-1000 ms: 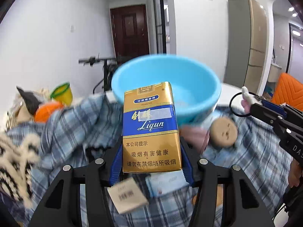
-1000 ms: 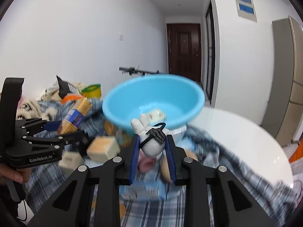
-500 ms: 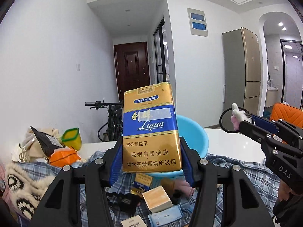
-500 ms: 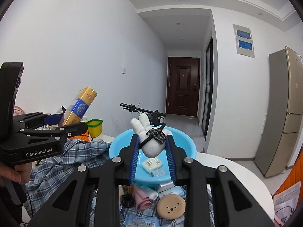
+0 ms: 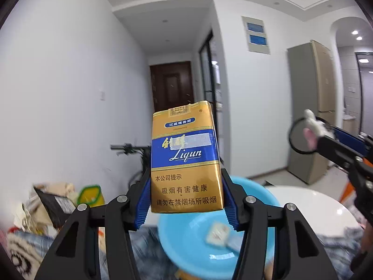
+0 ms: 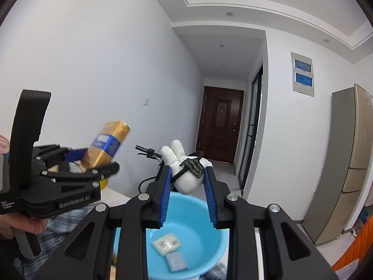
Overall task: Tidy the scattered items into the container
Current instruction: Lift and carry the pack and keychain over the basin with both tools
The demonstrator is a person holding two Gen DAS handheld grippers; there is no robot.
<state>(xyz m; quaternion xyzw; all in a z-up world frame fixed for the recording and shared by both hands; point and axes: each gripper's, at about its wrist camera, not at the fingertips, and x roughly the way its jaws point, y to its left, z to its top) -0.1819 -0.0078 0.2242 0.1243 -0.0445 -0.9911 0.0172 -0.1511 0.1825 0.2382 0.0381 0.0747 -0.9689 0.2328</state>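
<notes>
The left claw (image 5: 186,198) is clamped on a gold-and-blue cigarette pack (image 5: 185,156) reading "Liqun", raised above the blue basin (image 5: 198,256), while only the right wrist view shows "GenRobot.AI" on the left claw's body and the right claw (image 6: 187,186) pinching a white plush rabbit (image 6: 186,172) over that basin.

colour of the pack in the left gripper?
Gold with a blue band across the middle; the cigarette pack shows best in the left wrist view, clamped in the left gripper.
</notes>
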